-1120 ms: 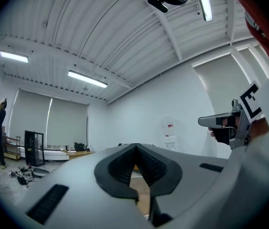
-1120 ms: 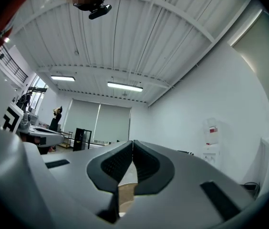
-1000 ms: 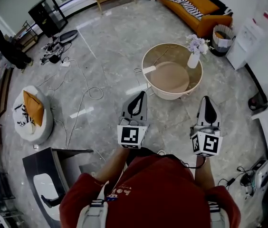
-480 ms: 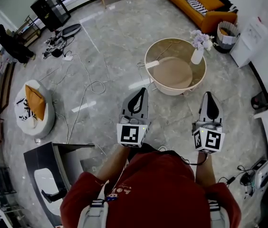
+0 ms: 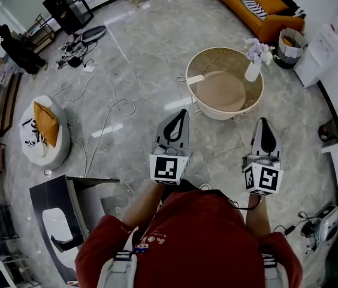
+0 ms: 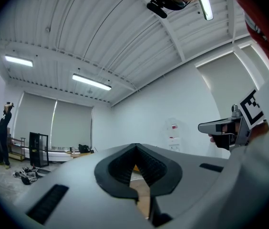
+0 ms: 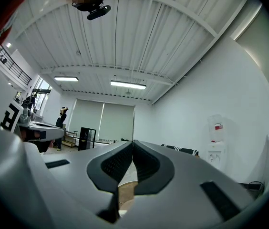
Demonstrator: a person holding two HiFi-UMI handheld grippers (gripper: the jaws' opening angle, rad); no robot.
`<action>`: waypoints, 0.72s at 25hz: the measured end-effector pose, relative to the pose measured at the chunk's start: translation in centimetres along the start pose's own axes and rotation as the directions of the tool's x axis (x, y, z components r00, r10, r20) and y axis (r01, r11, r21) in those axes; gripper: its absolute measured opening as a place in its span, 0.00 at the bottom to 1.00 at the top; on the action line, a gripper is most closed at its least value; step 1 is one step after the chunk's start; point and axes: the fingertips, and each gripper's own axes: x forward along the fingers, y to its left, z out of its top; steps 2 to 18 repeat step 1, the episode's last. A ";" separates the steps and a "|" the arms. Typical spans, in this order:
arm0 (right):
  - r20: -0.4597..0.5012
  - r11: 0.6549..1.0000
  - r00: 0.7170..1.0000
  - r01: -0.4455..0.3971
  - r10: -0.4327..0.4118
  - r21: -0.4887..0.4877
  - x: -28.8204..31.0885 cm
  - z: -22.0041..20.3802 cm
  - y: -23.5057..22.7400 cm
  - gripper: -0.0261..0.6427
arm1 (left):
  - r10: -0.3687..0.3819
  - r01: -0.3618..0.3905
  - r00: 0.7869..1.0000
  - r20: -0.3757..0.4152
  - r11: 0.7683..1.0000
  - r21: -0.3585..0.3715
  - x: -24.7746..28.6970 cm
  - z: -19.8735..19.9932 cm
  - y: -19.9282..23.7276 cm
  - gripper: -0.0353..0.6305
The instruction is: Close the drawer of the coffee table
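Observation:
The round coffee table (image 5: 200, 104) stands on the grey floor ahead of me, with a glass top and a beige lower level. A small white piece (image 5: 194, 80) sticks out at its left rim; I cannot tell the drawer's position. A white vase of flowers (image 5: 253, 69) stands on its right side. My left gripper (image 5: 182, 112) hangs short of the table's near left edge, shut and empty. My right gripper (image 5: 263, 121) hangs near the table's right side, also shut and empty. In the gripper views both sets of jaws, the left (image 6: 135, 147) and the right (image 7: 133, 142), meet at the tips.
An orange sofa (image 5: 259, 2) and a basket (image 5: 292, 44) are at the far right. Cables (image 5: 112, 107) trail over the floor on the left, near a white beanbag (image 5: 43, 134). A black side table (image 5: 61, 212) stands close at my left. A person (image 5: 13, 50) stands far left.
The head view has shifted slightly, so the coffee table sits a little further right in the picture. Both grippers have kept their places and stayed shut.

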 end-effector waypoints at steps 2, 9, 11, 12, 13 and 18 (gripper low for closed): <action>-0.002 1.000 1.000 -0.004 0.004 -0.002 0.1 -0.1 0.2 0.07 | 0.002 -0.002 1.000 -0.002 1.000 -0.001 -0.1 -0.1 0.1 0.06; -0.002 1.000 1.000 -0.004 0.004 -0.002 0.1 -0.1 0.2 0.07 | 0.002 -0.002 1.000 -0.002 1.000 -0.001 -0.1 -0.1 0.1 0.06; -0.002 1.000 1.000 -0.004 0.004 -0.002 0.1 -0.1 0.2 0.07 | 0.002 -0.002 1.000 -0.002 1.000 -0.001 -0.1 -0.1 0.1 0.06; -0.002 1.000 1.000 -0.004 0.004 -0.002 0.1 -0.1 0.2 0.07 | 0.002 -0.002 1.000 -0.002 1.000 -0.001 -0.1 -0.1 0.1 0.06; -0.002 1.000 1.000 -0.004 0.004 -0.002 0.1 -0.1 0.2 0.07 | 0.002 -0.002 1.000 -0.002 1.000 -0.001 -0.1 -0.1 0.1 0.06; -0.002 1.000 1.000 -0.004 0.004 -0.002 0.1 -0.1 0.2 0.07 | 0.002 -0.002 1.000 -0.002 1.000 -0.001 -0.1 -0.1 0.1 0.06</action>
